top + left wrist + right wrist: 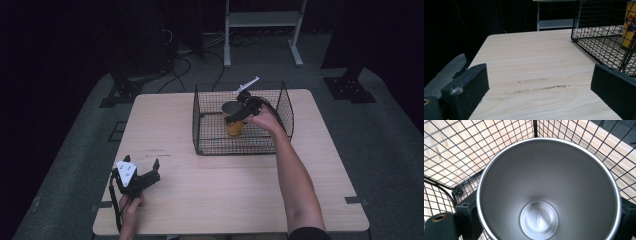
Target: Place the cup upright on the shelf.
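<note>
Cup point(233, 120) clamped at the rim by right claw point(243, 113), one jaw either side, hanging upright inside basket point(197, 120), yellow below, steel inside. Judged midway: either lifting out or setting down, can't tell which. Wire walls close around the claw, likely to snag. Left claw point(142, 176) spread wide, empty, resting on table point(225, 200), basket well ahead.

The cup point(549, 192) hides the right gripper's point(239, 114) jaw tips and is cut off below.
</note>
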Demonstrator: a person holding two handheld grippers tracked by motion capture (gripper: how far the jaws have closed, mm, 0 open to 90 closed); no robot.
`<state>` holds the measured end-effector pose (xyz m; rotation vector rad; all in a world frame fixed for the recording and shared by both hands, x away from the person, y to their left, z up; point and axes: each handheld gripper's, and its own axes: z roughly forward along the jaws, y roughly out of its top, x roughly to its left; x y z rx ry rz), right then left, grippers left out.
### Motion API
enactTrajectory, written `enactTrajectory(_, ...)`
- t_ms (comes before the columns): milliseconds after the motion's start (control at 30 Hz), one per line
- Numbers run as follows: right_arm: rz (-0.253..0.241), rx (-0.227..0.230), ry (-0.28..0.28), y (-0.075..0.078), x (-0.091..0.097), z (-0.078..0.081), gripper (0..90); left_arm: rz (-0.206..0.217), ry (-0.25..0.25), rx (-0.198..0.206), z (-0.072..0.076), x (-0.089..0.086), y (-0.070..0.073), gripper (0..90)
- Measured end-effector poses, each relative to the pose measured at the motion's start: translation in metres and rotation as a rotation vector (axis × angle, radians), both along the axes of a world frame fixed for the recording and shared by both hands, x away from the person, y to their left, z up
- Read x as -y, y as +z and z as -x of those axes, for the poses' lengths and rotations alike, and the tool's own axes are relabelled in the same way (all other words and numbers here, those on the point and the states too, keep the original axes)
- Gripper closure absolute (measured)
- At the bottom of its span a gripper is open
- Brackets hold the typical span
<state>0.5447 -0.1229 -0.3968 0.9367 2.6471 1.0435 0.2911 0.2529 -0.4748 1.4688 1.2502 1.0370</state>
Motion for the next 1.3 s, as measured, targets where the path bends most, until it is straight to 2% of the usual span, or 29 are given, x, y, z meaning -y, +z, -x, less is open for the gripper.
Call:
enactTrajectory(200, 0.030, 0.003, 0.001, -0.001, -0.001, 0.001, 7.5, 0.001, 0.000, 0.000, 0.000, 0.000, 0.000, 0.8)
enactTrajectory(733, -0.002, 0.011, -0.002, 0.006, -0.002, 0.005, 1.0, -0.001, 0.001, 0.002, 0.000, 0.000, 0.000, 0.8)
enactTrajectory(800, -0.019, 0.007, -0.005, 0.007, -0.001, 0.005, 1.0, 0.000, 0.002, 0.001, 0.000, 0.000, 0.000, 0.8)
enactTrajectory(867, -0.024, 0.018, -0.012, 0.009, -0.001, 0.005, 0.9, 0.000, 0.002, 0.000, 0.000, 0.000, 0.000, 0.8)
enactTrajectory(967, -0.057, 0.031, -0.022, 0.012, 0.001, 0.005, 1.0, -0.001, 0.001, 0.002, 0.000, 0.000, 0.000, 0.8)
enactTrajectory(1067, -0.062, 0.043, -0.031, 0.015, 0.003, 0.005, 1.0, -0.001, 0.001, 0.002, 0.000, 0.000, 0.000, 0.8)
enactTrajectory(1300, -0.132, 0.068, -0.054, 0.028, 0.012, 0.008, 1.0, -0.003, 0.001, 0.001, 0.000, 0.000, 0.000, 0.8)
